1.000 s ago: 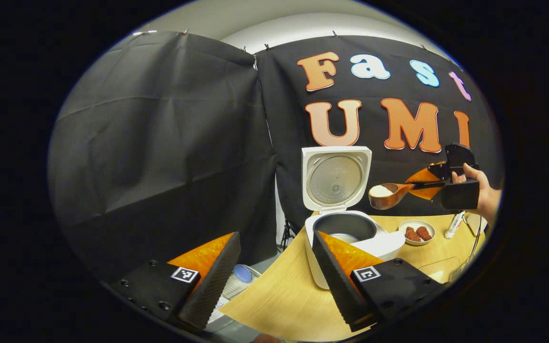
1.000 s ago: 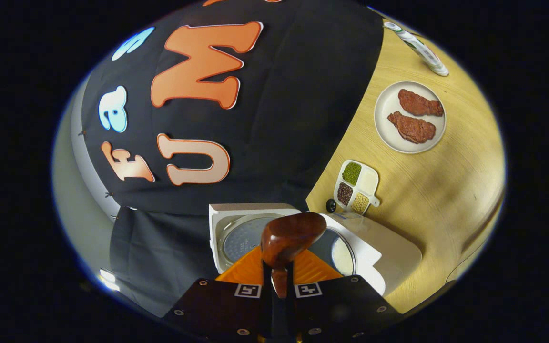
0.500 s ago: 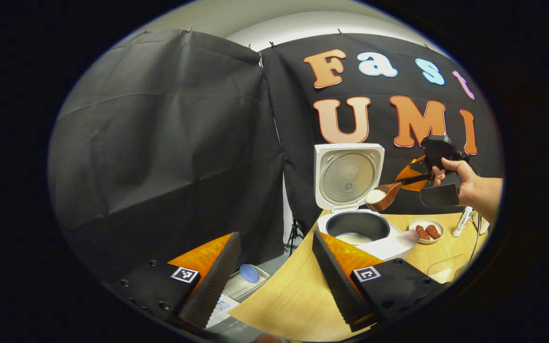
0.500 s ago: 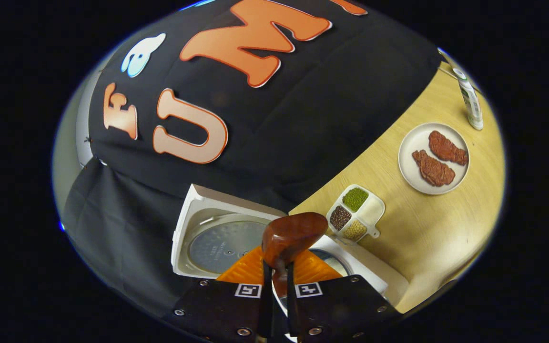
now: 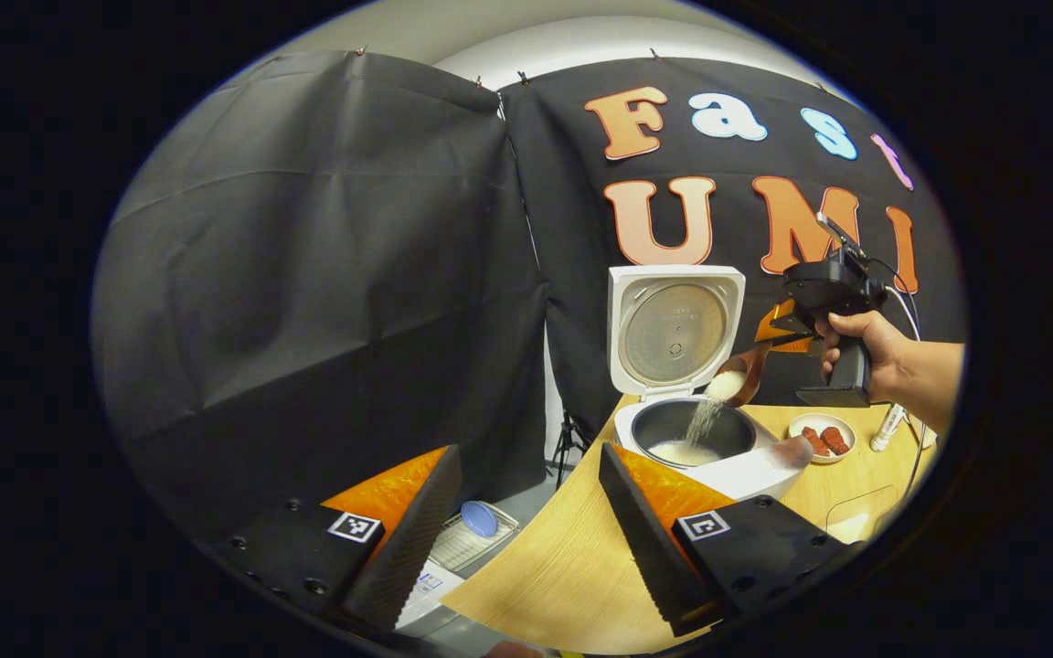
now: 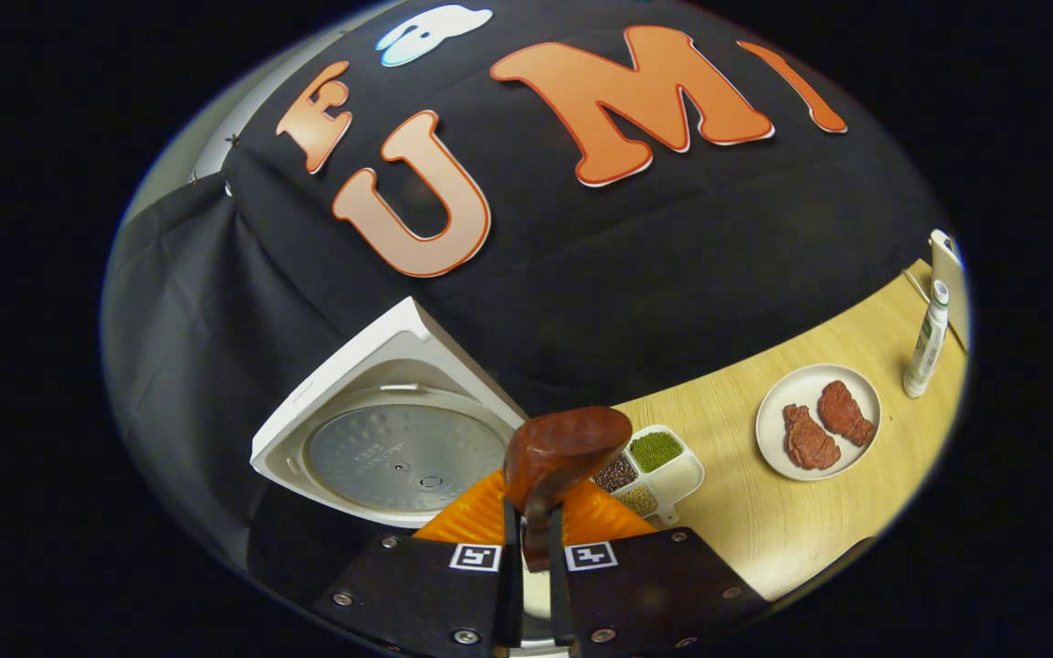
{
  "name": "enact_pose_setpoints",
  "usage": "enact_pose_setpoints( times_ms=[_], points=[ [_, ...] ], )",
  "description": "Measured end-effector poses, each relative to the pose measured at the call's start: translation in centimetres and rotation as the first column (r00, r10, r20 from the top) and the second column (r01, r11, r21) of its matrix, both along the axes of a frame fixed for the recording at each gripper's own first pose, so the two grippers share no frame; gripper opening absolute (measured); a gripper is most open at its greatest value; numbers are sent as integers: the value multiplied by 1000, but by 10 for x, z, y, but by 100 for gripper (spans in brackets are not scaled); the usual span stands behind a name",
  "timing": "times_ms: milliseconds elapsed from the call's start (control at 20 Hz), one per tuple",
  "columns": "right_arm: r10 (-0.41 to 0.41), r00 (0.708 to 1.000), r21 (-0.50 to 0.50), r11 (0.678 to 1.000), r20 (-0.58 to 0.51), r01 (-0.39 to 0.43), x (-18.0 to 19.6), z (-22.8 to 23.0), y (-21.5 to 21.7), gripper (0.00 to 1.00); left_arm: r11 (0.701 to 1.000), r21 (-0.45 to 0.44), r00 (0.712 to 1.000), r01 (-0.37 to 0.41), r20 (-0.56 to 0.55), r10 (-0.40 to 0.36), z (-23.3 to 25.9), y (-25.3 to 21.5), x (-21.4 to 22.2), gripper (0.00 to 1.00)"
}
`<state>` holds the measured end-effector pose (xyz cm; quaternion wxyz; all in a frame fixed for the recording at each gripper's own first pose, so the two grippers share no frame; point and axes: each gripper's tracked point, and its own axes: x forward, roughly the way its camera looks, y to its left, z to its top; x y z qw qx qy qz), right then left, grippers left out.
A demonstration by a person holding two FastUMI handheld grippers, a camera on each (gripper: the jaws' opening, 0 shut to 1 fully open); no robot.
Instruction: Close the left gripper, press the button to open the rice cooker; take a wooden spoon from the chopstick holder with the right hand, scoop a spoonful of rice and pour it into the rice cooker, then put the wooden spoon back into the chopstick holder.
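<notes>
**Q:** As seen from the left gripper view, where do the task's things lie?

**A:** Rice cooker on the far part of the table, lid raised upright against the booth wall, inner pot exposed with a pale heap of rice at its bottom. Wooden spoon tipped above the pot; a stream of rice falls from its bowl into the pot.

**Q:** What holds the spoon?

**A:** Right gripper, carried by a hand. In the right gripper view its jaws stand nearly together, both pressing the spoon's handle; the back of the spoon's bowl rises just beyond the right gripper.

**Q:** And the left gripper?

**A:** Left gripper near the front edge of the table, well apart from the cooker; jaws wide apart, holding nothing.

**Q:** What else stands on the table?

**A:** Round plate bearing two reddish-brown pieces; a white bottle upright beyond it; a small divided dish with green, dark and yellowish grains, just beside the spoon in the right gripper view. The chopstick holder cannot be made out
</notes>
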<state>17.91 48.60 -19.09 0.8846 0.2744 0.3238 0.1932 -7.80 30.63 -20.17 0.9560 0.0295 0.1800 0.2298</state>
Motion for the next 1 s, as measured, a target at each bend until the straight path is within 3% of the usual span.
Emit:
enact_pose_setpoints(
  times_ms=[300, 600, 700, 1000],
  points=[
    [53, 994, -56, 997, 97, -48, 0, 9, 5, 11, 1000, -4, 1000, -9, -13, 9, -3, 2, -3, 100],
    [141, 960, -136, 985, 241, -110, -9, 34, 12, 11, 1000, 4, 1000, 5, -11, -5, -2, -1, 1, 100],
    [186, 936, -179, 974, 298, -137, -15, 42, 15, 11, 1000, 5, 1000, 15, -6, -15, 2, -6, 2, 100],
    [334, 827, -323, 926, 452, -197, -37, 62, 24, 11, 999, -4, 999, 33, 2, -33, 1, -15, 5, 100]
  ],
)
